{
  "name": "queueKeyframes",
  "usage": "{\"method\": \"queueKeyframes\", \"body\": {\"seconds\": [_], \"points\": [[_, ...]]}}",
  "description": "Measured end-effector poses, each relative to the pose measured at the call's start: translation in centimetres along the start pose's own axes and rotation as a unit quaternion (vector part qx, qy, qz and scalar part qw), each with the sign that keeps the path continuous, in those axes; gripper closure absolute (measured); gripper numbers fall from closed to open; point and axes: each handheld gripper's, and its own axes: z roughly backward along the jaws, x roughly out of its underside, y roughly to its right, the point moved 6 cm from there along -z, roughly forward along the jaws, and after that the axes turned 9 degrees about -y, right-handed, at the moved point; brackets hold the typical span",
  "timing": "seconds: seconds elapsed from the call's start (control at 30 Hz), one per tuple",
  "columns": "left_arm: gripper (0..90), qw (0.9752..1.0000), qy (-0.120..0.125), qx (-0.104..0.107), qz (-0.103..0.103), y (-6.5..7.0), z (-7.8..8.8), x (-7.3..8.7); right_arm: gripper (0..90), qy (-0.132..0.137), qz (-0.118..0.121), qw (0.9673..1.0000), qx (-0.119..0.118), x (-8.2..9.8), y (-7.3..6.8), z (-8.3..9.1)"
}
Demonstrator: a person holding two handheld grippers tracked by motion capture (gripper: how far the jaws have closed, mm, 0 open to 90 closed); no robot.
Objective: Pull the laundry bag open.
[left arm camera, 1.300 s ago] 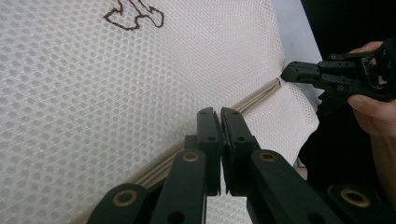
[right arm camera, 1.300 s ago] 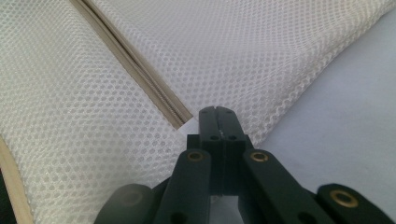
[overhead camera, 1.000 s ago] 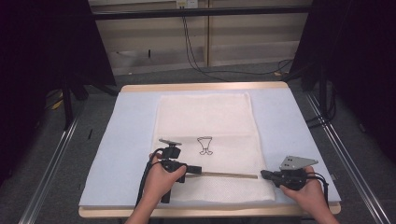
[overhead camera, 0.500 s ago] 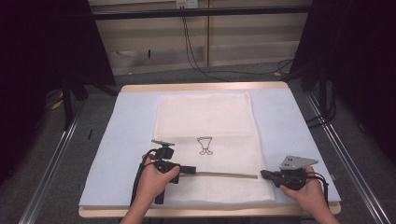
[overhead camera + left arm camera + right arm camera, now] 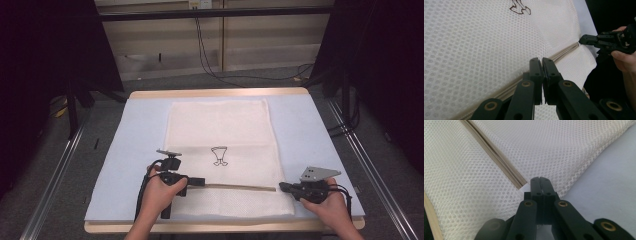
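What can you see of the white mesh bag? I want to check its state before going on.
The mesh bag is a flat, off-white rectangle of honeycomb net lying on the pale blue mat, with a small dark printed figure near its middle. A beige zipper runs across its near end. The left gripper is shut at the zipper's left part, the right gripper is shut at the bag's right edge by the zipper's end.
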Motion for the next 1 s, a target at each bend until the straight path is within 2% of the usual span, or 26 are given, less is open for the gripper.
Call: {"method": "queueKeyframes", "body": {"seconds": [0.17, 0.23, 0.3, 0.33, 0.37, 0.43, 0.6, 0.63, 0.67, 0.73, 0.77, 0.87, 0.9, 0.97, 1.0], "points": [[87.4, 0.9999, 0.006, 0.004, 0.009, -0.3, 0.5, 0.2, 90.0, -0.002, -0.001, 1.0000, 0.001, 0.0, 0.0, 0.0], [87.4, 1.0000, 0.004, 0.000, 0.002, -0.7, 0.8, 0.3, 90.0, -0.002, -0.001, 1.0000, 0.001, 0.0, 0.0, 0.0], [87.5, 0.9998, 0.013, -0.001, 0.016, -0.8, 1.1, 0.4, 90.0, -0.001, -0.001, 1.0000, 0.001, 0.0, 0.0, 0.0], [87.4, 0.9999, 0.011, -0.002, 0.013, -1.0, 1.3, 0.6, 90.0, -0.001, -0.001, 1.0000, 0.001, 0.0, 0.0, 0.0], [87.5, 0.9997, 0.014, 0.001, 0.021, -1.0, 1.4, 0.6, 90.0, -0.001, -0.001, 1.0000, 0.000, 0.0, 0.0, 0.0], [87.4, 0.9999, 0.010, -0.004, 0.013, -1.4, 1.7, 0.9, 90.0, -0.001, -0.001, 1.0000, 0.000, 0.0, 0.0, 0.0], [87.5, 0.9996, 0.019, -0.005, 0.022, -1.8, 2.4, 1.0, 90.0, -0.001, -0.001, 1.0000, 0.000, 0.0, 0.0, 0.0], [87.4, 0.9997, 0.018, -0.008, 0.015, -2.0, 2.5, 1.0, 90.0, -0.002, -0.001, 1.0000, 0.000, 0.0, 0.0, 0.0], [87.4, 0.9996, 0.019, -0.005, 0.022, -1.9, 2.7, 1.0, 90.0, -0.002, 0.000, 1.0000, 0.001, 0.0, 0.0, 0.0], [87.4, 0.9996, 0.021, -0.009, 0.019, -2.2, 3.0, 1.1, 90.0, -0.002, 0.000, 1.0000, 0.000, 0.0, 0.0, 0.0], [87.4, 0.9992, 0.026, -0.010, 0.027, -2.2, 3.0, 1.1, 90.0, -0.001, -0.001, 1.0000, 0.000, 0.0, 0.0, 0.0], [87.3, 0.9992, 0.028, -0.008, 0.027, -2.6, 3.6, 1.3, 90.0, -0.001, -0.001, 1.0000, 0.000, 0.0, 0.0, 0.0], [87.3, 0.9989, 0.029, -0.008, 0.035, -2.6, 3.7, 1.4, 90.0, -0.001, -0.001, 1.0000, 0.000, 0.0, 0.0, 0.0], [87.3, 0.9987, 0.034, -0.013, 0.036, -3.1, 4.2, 1.7, 90.0, 0.000, -0.002, 1.0000, 0.000, 0.0, 0.0, 0.0], [87.3, 0.9985, 0.035, -0.010, 0.042, -3.2, 4.4, 1.8, 90.0, 0.000, -0.002, 1.0000, 0.000, 0.0, 0.0, 0.0]]}}
